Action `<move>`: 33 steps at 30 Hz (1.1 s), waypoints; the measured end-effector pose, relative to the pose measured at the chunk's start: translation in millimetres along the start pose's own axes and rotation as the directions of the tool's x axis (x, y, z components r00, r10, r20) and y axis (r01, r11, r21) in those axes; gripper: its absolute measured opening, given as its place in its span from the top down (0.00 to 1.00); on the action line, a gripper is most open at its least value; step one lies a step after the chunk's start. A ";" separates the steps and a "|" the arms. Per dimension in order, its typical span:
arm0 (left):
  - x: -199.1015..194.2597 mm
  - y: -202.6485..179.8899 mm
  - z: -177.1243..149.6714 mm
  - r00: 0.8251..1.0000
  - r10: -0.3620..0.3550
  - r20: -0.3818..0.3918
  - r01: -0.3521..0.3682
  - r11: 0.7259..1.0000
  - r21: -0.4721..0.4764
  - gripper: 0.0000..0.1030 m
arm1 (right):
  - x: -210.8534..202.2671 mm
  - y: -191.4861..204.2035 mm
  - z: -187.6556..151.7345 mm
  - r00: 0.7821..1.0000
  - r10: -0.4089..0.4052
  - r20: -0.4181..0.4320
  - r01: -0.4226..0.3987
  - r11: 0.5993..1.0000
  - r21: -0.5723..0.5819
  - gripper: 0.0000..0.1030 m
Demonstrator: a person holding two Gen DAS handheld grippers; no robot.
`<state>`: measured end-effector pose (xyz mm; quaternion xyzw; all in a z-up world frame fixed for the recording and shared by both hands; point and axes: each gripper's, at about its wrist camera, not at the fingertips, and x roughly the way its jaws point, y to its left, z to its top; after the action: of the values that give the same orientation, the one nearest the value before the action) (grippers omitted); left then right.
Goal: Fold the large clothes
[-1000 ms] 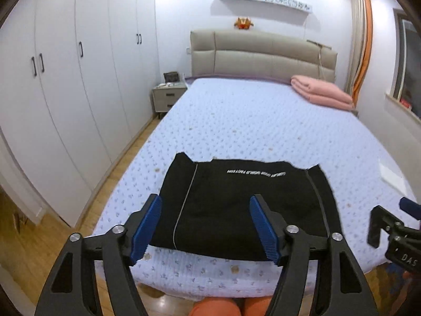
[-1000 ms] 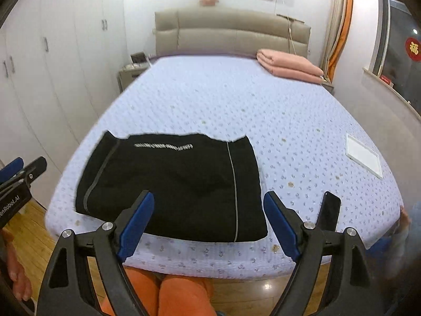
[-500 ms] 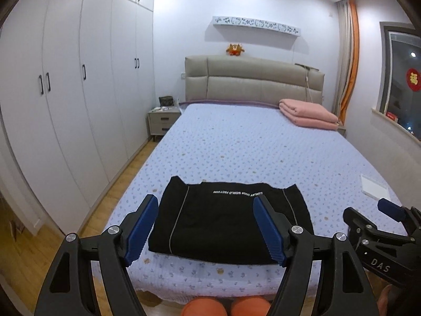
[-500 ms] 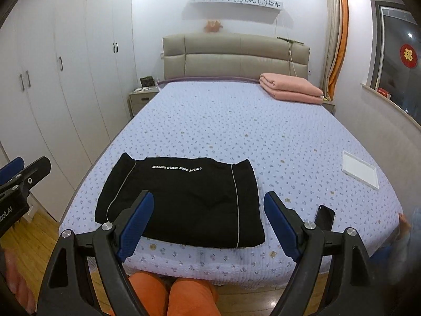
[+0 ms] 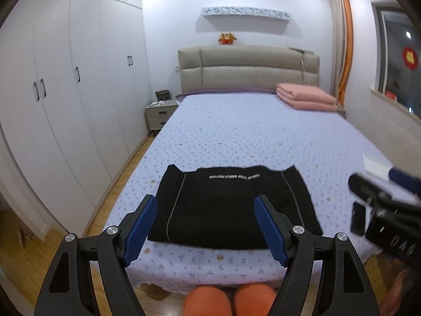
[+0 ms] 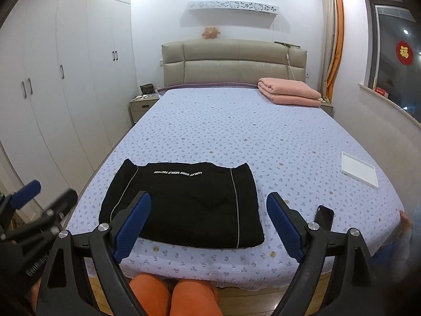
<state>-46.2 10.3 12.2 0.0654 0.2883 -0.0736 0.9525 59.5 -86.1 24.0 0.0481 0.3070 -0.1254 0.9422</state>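
1. The black garment [image 6: 184, 202] lies as a flat folded rectangle near the foot edge of the bed [image 6: 276, 142]; the folding looks finished.
2. If anything, a final smoothing or carrying it off.
3. Left tongs [image 5: 205, 226] and right tongs [image 6: 208, 223] hover spread wide, grasping nothing, clear of the cloth.

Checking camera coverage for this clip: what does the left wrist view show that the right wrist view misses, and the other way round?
Only the left wrist view shows the left gripper from behind, jaws wide apart and empty, with the right gripper at its right edge.

Only the right wrist view shows the right gripper, also open and empty, the whole white tray, and the red window decoration sharply.

Both show the folded black garment lying flat near the foot of the bed, the pink blanket, the phone and the wardrobe.
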 end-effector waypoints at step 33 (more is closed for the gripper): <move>1.8 0.2 2.2 1.000 0.025 -0.015 -0.025 1.000 0.010 0.25 | 17.0 5.5 -5.7 0.999 -0.017 -0.048 0.017 1.000 0.005 0.10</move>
<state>-43.5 10.0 13.1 0.0741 0.2942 -0.0628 0.9508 71.0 -83.3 9.4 0.0513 0.3295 -0.1331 0.9333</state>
